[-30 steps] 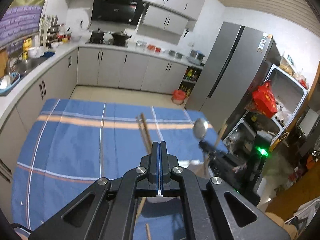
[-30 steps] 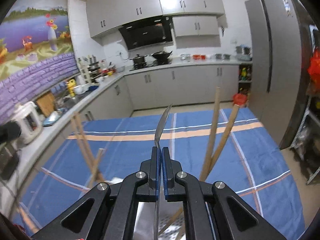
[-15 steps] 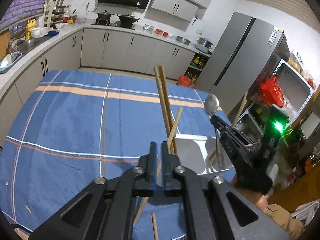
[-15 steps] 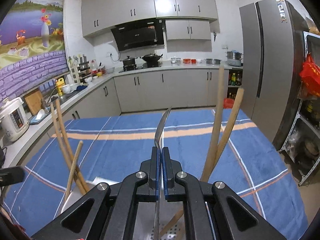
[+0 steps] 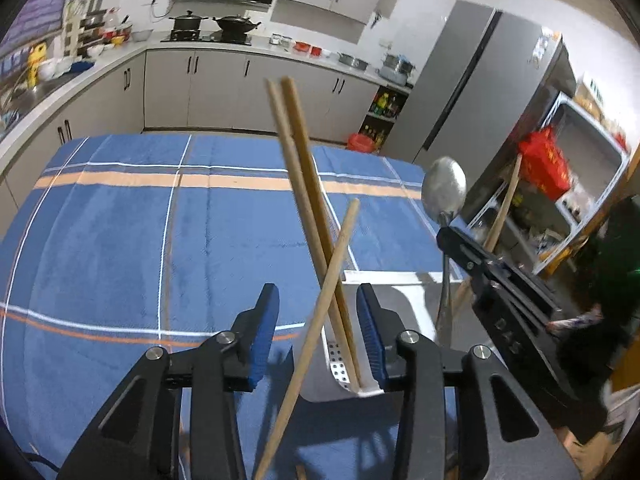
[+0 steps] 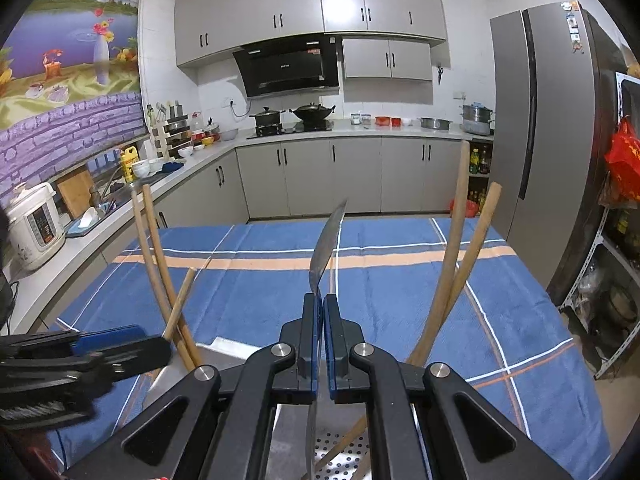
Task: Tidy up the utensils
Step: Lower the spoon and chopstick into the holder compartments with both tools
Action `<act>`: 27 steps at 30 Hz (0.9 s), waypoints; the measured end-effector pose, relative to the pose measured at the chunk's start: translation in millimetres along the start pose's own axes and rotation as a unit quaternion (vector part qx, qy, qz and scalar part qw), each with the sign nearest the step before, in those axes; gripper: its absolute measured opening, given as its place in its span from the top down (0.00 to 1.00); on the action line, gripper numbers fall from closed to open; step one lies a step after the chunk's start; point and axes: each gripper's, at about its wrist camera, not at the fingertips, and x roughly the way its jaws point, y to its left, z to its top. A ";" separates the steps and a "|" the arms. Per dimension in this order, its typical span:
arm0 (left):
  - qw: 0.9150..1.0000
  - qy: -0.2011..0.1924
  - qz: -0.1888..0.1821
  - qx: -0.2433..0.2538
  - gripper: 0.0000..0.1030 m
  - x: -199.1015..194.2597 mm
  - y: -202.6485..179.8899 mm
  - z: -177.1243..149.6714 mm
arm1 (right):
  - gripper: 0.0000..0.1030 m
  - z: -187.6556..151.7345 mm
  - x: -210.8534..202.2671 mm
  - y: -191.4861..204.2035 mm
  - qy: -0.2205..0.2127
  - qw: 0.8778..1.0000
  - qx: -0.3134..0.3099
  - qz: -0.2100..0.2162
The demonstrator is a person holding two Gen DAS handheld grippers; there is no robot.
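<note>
Since a second ago, the left gripper (image 5: pixel 316 326) has gone from pressed together to spread wide, and three wooden chopsticks (image 5: pixel 308 208) now stand loose between its blue pads (image 5: pixel 262 332), touching neither. Their lower ends drop into a white perforated utensil holder (image 5: pixel 338 368) that sits on the blue striped tablecloth (image 5: pixel 120 240); two of them lean together toward the far side while the third crosses them the other way. Its lower part runs out of the bottom of the left wrist view, so where it ends cannot be told.

Alongside, the right gripper (image 6: pixel 320 340) is pinching the handle of one metal spoon (image 5: pixel 444 192), bowl uppermost. From the right wrist camera the spoon (image 6: pixel 326 248) is seen edge-on, a thin blade, and its handle disappears below the fingers over the holder's perforated floor (image 6: pixel 340 452). Two more wooden sticks (image 6: pixel 460 248) rise to the right of that gripper; their bases are hidden behind its black frame. In the left wrist view only one of them (image 5: pixel 504 208) can be made out, behind the right gripper (image 5: pixel 452 240).

Most of the holder is masked by both tools, so its compartments cannot be counted. Beyond the table stand grey cabinets (image 6: pixel 312 176), two pots on the hob (image 6: pixel 292 114) and a tall refrigerator (image 6: pixel 552 152).
</note>
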 end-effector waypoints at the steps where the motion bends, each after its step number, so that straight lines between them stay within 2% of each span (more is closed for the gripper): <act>1: 1.000 0.007 0.002 0.005 0.72 3.8 -2.4 0.0 | 0.97 -0.8 -0.1 0.4 0.001 1.000 -0.001 0.001; 3: 1.000 0.019 0.005 0.012 0.90 9.5 -4.8 -0.4 | 0.97 -0.5 -0.5 0.0 0.001 1.000 -0.002 0.002; 6: 1.000 0.012 0.018 0.004 0.95 7.5 -2.9 -1.0 | 0.97 2.6 -3.8 -2.2 -0.003 1.000 0.003 0.006; 9: 1.000 0.008 0.003 -0.020 0.95 2.9 4.3 -1.7 | 0.98 6.2 -6.4 -2.1 -0.004 1.000 0.001 0.013; 14: 1.000 -0.008 -0.003 -0.024 0.95 -9.0 7.7 -1.4 | 0.98 7.2 -4.7 2.2 0.008 1.000 -0.007 0.026; 22: 0.998 -0.035 -0.024 -0.042 0.95 -41.8 8.3 2.2 | 0.95 12.4 -21.8 -17.4 0.017 0.998 0.023 0.048; 27: 0.995 -0.084 -0.033 -0.048 0.95 -84.2 4.6 14.9 | 0.92 17.2 -56.0 -29.2 -0.007 0.998 0.040 0.054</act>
